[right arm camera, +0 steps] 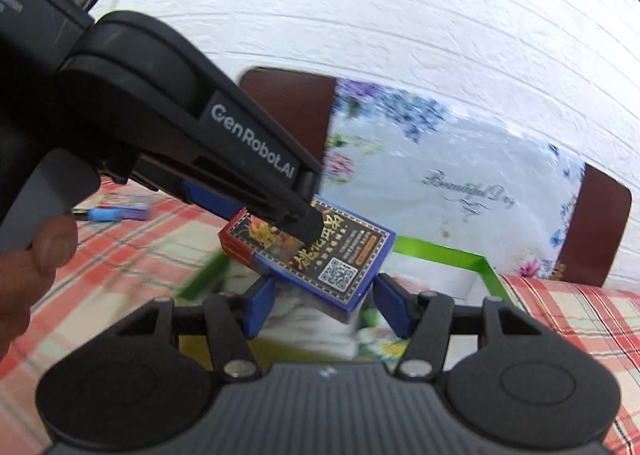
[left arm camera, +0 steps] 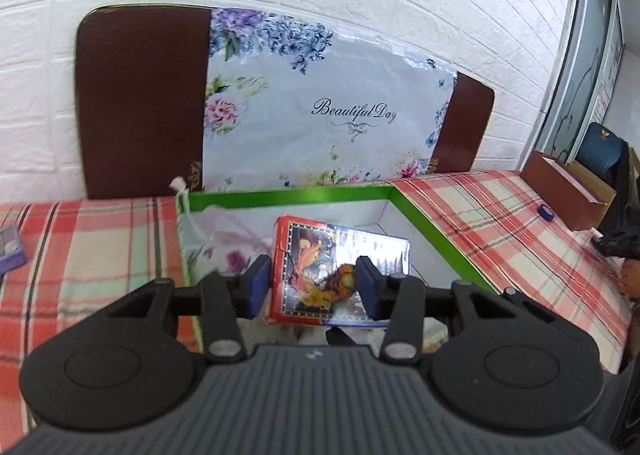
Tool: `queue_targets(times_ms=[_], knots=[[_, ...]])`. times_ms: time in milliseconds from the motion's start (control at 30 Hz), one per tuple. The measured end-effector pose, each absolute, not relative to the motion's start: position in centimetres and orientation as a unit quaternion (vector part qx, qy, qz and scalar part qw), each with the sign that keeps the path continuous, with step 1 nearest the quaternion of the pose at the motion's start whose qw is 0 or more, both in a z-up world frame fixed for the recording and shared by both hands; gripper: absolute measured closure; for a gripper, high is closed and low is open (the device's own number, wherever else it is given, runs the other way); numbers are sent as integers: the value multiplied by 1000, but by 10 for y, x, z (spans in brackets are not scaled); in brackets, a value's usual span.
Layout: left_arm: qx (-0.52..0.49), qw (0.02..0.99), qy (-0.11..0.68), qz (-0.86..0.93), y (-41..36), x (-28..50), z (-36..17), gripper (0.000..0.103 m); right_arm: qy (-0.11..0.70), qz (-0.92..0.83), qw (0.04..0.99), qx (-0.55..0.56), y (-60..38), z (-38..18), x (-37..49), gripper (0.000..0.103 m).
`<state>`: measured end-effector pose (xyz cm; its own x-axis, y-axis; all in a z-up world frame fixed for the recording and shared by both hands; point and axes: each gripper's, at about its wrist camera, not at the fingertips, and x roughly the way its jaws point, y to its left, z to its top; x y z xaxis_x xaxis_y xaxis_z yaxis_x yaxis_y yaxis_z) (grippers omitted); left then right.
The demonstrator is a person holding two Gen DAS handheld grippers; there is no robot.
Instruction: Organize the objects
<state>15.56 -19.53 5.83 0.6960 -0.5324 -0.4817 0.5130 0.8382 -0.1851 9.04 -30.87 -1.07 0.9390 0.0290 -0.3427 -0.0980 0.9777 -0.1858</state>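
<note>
My left gripper (left arm camera: 314, 287) is shut on a red and blue card box (left arm camera: 320, 275), its blue pads pressing the box's two sides. The box hangs above an open green-rimmed carton (left arm camera: 288, 194) with a white inside. In the right wrist view the same card box (right arm camera: 336, 259) shows its QR-code face, with one black finger (right arm camera: 308, 223) of the left gripper lying across it. My right gripper (right arm camera: 326, 309) stands open just below and behind the box, its pads apart from it. A thumb (right arm camera: 54, 247) on the left handle shows at the left edge.
A floral "Beautiful Day" bag (left arm camera: 332, 115) and brown boards (left arm camera: 140, 95) lean on the white brick wall. A plaid cloth (left arm camera: 500, 215) covers the table. On it lie a purple box (left arm camera: 10, 251), a blue tape roll (left arm camera: 545, 212), a brown box (left arm camera: 568, 191) and a blue pen (right arm camera: 102, 214).
</note>
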Motion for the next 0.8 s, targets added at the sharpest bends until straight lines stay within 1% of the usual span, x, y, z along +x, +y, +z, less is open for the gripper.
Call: queue_targets(times_ms=[33,100,133,200,333,533,633,800], knots=[[-11,922,268,-280,-202,163,57,55,173,21,979,-104,-312,-14,103,46],[10,925,281,-257,-214,178,52,54,182,-14,975,-125,-312,-21,126,34],[20,927,287,-242,-217,182,50,54,186,-25,973,-131,-313,-23,133,30],[23,927,292,-234,-213,181,46,54,178,-18,977,-116,-316,-21,132,30],[46,937,267,-221,-193,162,45,53,160,-7,982,-102,-313,-22,107,29],[42,945,273,-175,-148,137,38,53,138,20,987,-84,-289,-25,56,29],[43,947,282,-147,-119,127,30,49,130,42,987,-80,-270,-24,38,29],[30,947,310,-82,-49,126,6,48,129,114,980,-102,-223,-21,28,30]])
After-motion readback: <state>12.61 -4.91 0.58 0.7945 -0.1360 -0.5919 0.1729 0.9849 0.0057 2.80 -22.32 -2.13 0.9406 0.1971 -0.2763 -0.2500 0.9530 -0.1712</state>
